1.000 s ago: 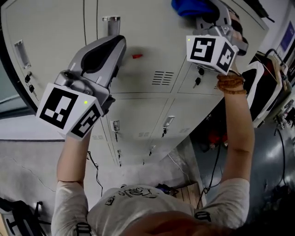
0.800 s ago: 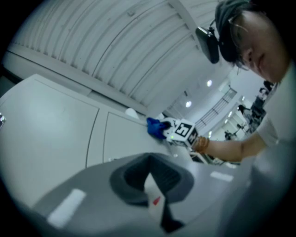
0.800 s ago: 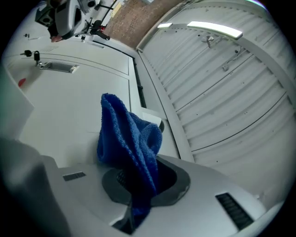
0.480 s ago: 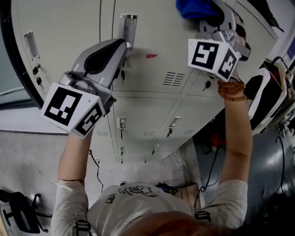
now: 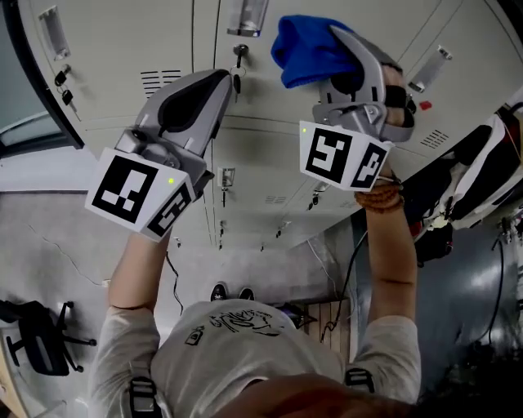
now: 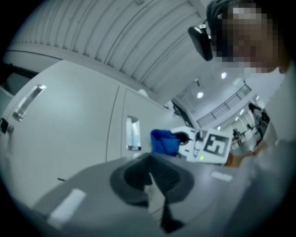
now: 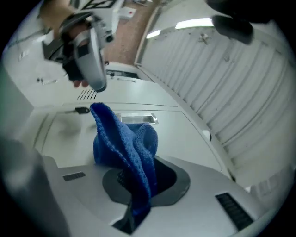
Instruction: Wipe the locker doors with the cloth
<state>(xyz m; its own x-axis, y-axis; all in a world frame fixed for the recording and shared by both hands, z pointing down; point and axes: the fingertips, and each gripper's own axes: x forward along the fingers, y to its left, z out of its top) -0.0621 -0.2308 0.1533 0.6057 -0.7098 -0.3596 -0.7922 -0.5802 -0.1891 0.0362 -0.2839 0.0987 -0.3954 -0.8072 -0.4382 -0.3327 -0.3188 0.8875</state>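
The right gripper (image 5: 347,49) is clamping the blue cloth (image 5: 309,51) between its closed jaws and holding it up at the locker doors (image 5: 114,49). In the head view the cloth is at 12 o'clock, beside a door handle (image 5: 248,16). The left gripper (image 5: 214,90), at 10 o'clock, is hovering near the doors, its jaws closed on nothing.

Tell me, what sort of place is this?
Probably a locker room: rows of pale grey metal locker doors, small keys hanging in their locks, and louvred vent slots in the doors.
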